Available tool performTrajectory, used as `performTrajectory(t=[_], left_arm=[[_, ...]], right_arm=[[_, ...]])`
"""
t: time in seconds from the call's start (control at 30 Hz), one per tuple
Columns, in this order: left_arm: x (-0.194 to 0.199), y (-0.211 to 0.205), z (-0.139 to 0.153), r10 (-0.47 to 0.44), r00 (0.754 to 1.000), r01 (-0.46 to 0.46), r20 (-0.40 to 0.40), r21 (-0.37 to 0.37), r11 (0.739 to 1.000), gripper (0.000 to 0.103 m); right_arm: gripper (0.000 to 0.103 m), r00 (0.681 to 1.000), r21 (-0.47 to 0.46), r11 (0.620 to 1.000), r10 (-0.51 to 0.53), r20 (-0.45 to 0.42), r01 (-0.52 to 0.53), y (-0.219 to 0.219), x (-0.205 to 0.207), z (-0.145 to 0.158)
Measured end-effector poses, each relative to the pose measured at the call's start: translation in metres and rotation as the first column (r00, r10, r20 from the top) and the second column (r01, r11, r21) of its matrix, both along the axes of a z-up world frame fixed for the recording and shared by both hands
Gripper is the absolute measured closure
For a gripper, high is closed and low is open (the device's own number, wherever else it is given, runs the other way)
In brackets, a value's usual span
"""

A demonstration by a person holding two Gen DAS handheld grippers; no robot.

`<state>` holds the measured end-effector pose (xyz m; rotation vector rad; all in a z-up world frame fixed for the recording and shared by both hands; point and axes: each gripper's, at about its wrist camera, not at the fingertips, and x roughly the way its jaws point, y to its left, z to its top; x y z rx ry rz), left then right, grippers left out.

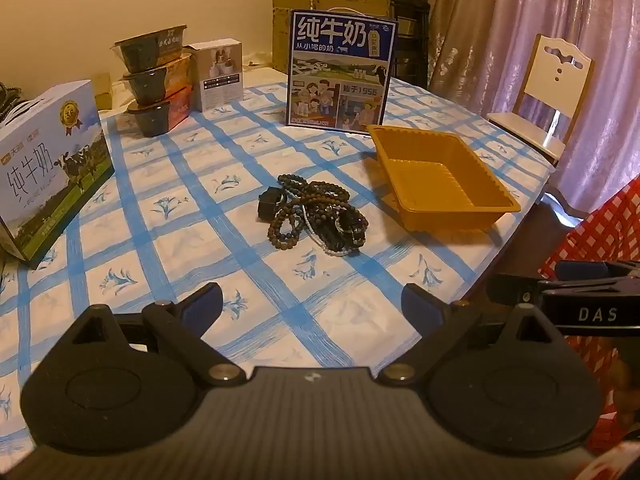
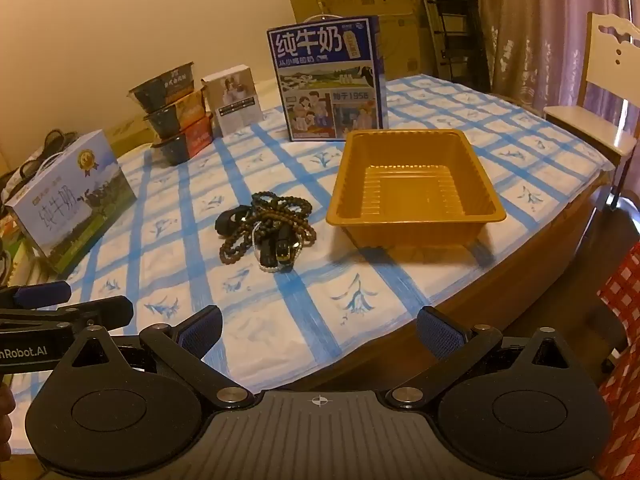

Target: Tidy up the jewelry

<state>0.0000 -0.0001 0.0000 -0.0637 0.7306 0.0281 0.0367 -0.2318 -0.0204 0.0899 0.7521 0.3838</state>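
A tangled pile of jewelry [image 1: 316, 214], dark bead strands, a watch and a pale beaded strand, lies mid-table; it also shows in the right wrist view [image 2: 268, 230]. An orange plastic tray [image 1: 476, 200] stands empty to its right, seen too in the right wrist view [image 2: 416, 216]. My left gripper [image 1: 312, 306] is open and empty, above the cloth short of the pile. My right gripper [image 2: 320, 330] is open and empty near the table's front edge. Each gripper shows at the edge of the other's view: the right one [image 1: 588, 292], the left one [image 2: 44, 300].
A blue-checked cloth [image 1: 200, 216] covers the table. A milk carton [image 1: 340, 76] stands behind the tray, another milk box [image 1: 48, 168] at the left. Stacked food bowls [image 1: 156, 80] and a small white box [image 1: 220, 72] are at the back. A chair [image 1: 548, 92] stands right.
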Motion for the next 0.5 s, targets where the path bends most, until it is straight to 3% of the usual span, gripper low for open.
performTrajectory(t=[0.5], left_arm=[[-0.0001, 0.0003, 0.0001, -0.002, 1.000, 0.002, 0.002, -0.012, 1.000, 0.008]], right_arm=[[0.000, 1.000, 0.007, 1.000, -0.002, 0.011, 0.002, 0.0001, 0.0015, 0.0015]])
